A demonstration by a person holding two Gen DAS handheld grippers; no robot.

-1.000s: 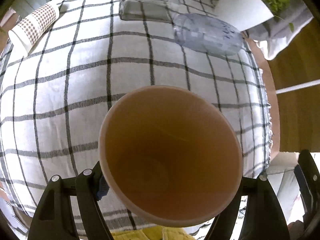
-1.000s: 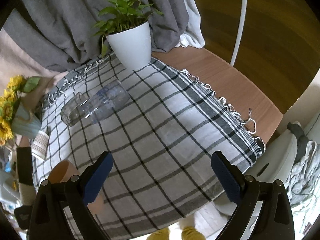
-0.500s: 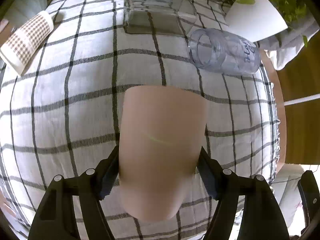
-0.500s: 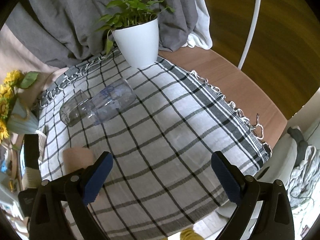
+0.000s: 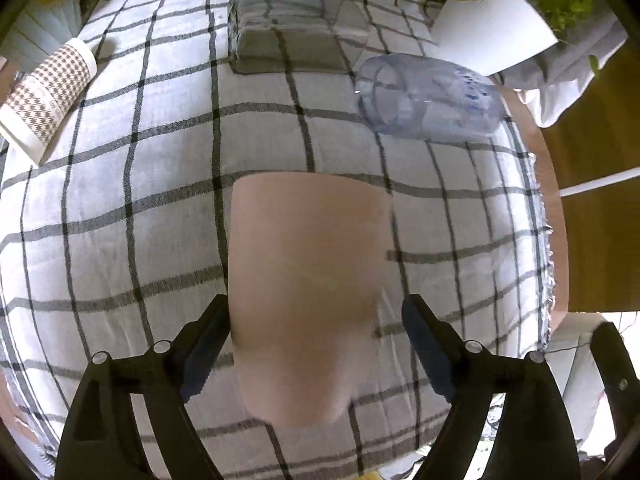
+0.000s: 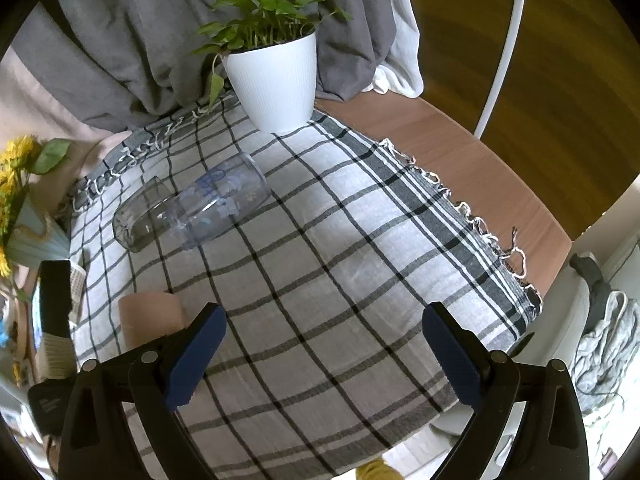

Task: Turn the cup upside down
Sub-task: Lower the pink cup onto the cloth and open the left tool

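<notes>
A tan paper cup stands upside down on the checked tablecloth, base up. My left gripper straddles it with the jaws apart; a gap shows between the right pad and the cup, while the left pad is at the cup's side. The cup also shows in the right wrist view at the left, standing on the cloth. My right gripper is open and empty, held above the cloth near the table's front.
A clear plastic cup and a clear glass lie on their sides at the back. A houndstooth paper cup lies at the left. A white plant pot stands at the back; sunflowers at left.
The cup was turned from mouth toward the camera to upside down and set on the cloth. My left gripper's jaws have widened off it. The right gripper has barely moved.
</notes>
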